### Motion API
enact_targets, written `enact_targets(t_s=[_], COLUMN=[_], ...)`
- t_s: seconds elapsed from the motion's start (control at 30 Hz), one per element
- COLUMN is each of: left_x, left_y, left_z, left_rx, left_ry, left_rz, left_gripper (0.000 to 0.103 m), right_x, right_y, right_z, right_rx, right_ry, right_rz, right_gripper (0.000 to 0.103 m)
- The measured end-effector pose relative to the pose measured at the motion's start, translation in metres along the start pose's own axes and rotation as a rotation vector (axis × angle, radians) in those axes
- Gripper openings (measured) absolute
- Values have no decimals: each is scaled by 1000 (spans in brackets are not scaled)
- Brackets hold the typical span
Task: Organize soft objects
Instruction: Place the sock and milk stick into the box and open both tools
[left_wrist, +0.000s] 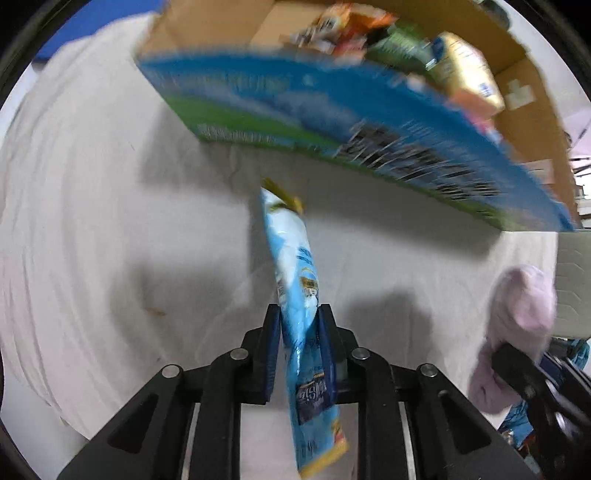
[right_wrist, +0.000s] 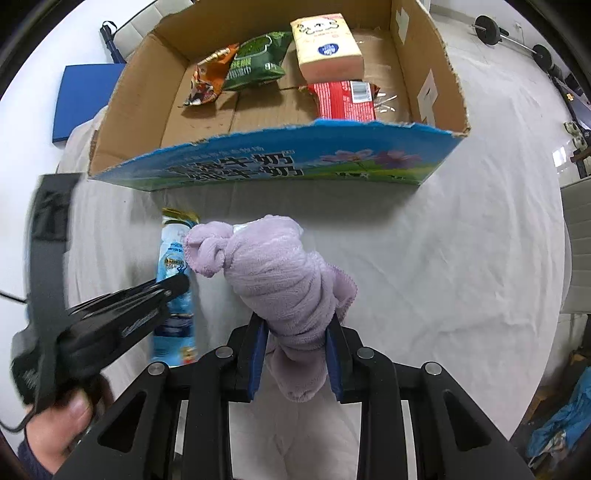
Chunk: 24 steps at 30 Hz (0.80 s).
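Left wrist view: a light blue snack packet is pinched between the pads of the left tool, held off the white-covered tabletop.
A lilac towel is clamped by the right tool, just beside the packet. Both are held near the printed front wall of an open cardboard box, in which snack bags and a tissue pack are lying.

Domestic room: table under white cloth, barbell on tiled floor, chair alongside.
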<state>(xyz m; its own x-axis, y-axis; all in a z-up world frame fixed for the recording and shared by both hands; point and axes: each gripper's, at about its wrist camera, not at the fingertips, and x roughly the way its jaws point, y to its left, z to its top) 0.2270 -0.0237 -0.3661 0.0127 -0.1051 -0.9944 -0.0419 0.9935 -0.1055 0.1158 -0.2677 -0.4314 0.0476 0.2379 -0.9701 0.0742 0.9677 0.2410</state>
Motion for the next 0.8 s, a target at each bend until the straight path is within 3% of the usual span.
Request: enact_targets(t_s=[0.2,0.4,0.5,0.57,0.6,0.7,0.8], left_x=[-58,-109,-112,-95,-77,-31,5], left_y=[-7,0,4,15,25,57,71], left_z=[-8,15,31,38,43,49,51], left_rx=[52,46,57,54,13,-138,-228], left_ry=[-115,-209,-220,-144,-82,64,154], left_rz=[-20,-71,-91,-79,-86,-173,-215], left_gripper=[12,9,11,27,30,31,31], right_x=[-30,-65,-74,-73,-71,-61,-47], right_y=[5,14,22,25,24,22,18], right_z=[0,10,20,23,25,26,25], right_rx=[-9,-28,-46,-51,-46,-41,-27], right_ry=[-42,-91,-108,-105,-99,-87,-64], right_rz=[39,79,87,85,89,78,67], right_gripper=[30,30,30,30,30,30,30])
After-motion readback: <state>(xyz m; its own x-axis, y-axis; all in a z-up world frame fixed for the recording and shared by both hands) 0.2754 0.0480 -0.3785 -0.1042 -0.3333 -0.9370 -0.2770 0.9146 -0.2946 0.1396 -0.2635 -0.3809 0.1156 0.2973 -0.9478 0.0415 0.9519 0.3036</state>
